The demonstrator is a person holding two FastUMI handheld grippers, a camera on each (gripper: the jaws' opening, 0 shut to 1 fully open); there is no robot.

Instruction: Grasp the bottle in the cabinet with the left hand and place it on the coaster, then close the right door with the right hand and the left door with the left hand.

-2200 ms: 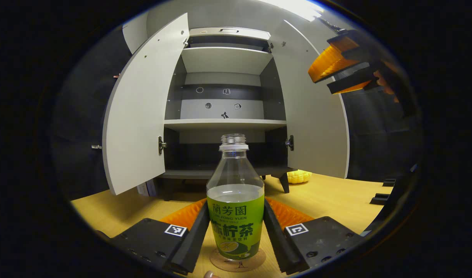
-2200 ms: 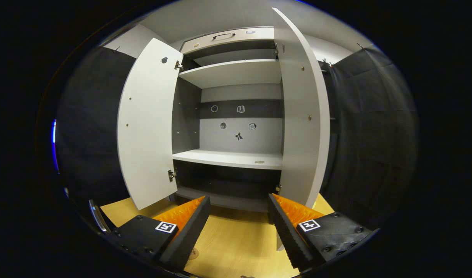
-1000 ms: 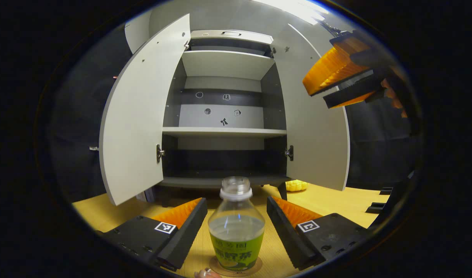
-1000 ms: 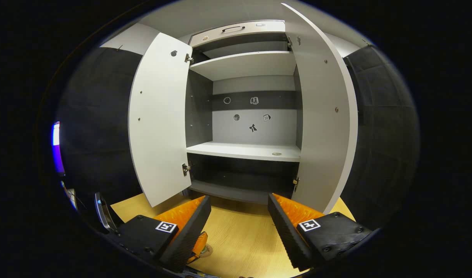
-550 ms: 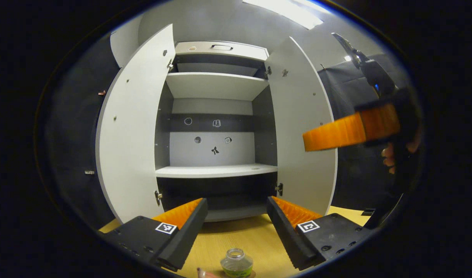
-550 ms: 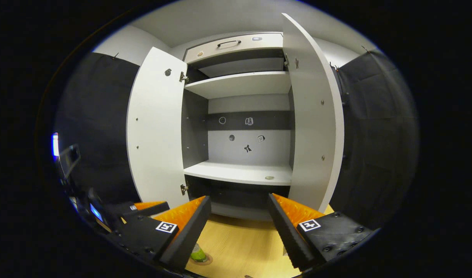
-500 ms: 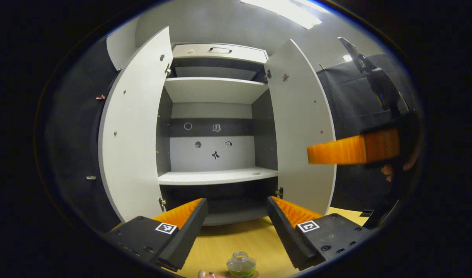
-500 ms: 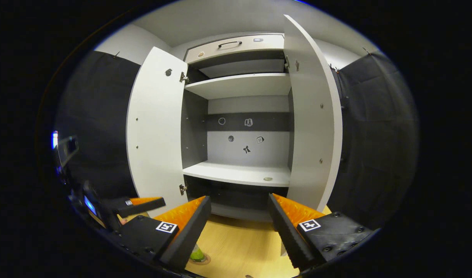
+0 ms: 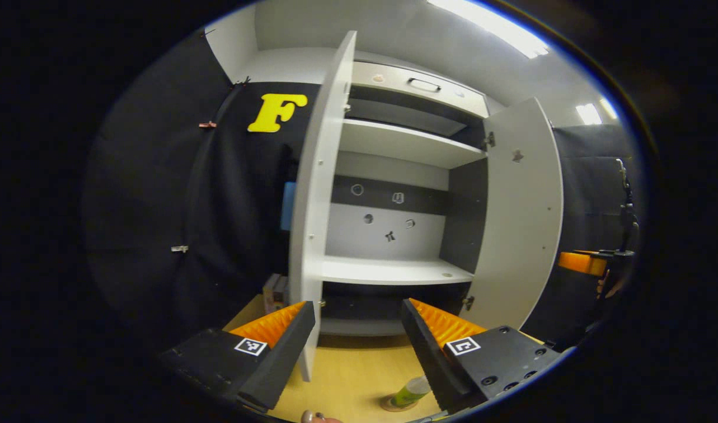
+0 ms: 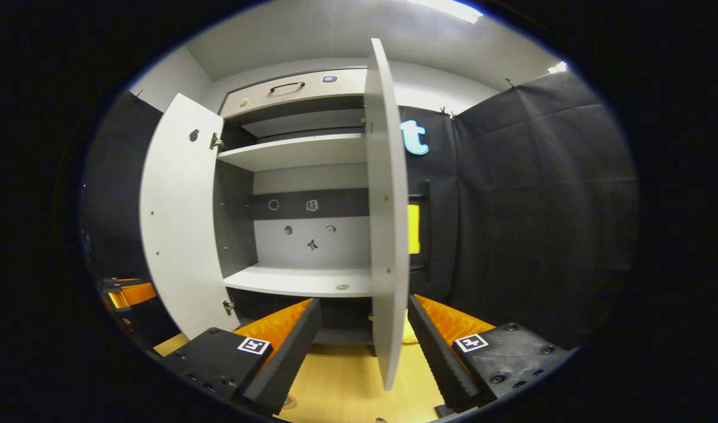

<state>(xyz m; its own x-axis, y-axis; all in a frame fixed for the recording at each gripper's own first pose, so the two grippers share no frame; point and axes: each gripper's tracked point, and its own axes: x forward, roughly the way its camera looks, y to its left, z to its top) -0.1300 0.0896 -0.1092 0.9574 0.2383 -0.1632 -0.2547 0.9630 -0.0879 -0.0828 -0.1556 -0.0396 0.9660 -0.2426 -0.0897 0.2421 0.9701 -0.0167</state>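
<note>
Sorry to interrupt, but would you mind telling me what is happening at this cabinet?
A person holds a gripper in each hand before the grey two-door cabinet. The green-labelled plastic bottle stands on the round coaster on the wooden table. Both doors are open. The open left gripper faces the left door's edge, the open right gripper the right door's.

Left gripper view from cabinet's (image 9: 394, 258) left, right gripper view from right, both facing its shelves

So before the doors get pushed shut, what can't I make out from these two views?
- bottle: left gripper view, mostly hidden behind the left tool's finger; upright or tilted unclear.
- coaster: left gripper view, cut off at the edge.
- right door: right gripper view, seen edge-on; outer face hidden.
- stickers: too small.
</note>
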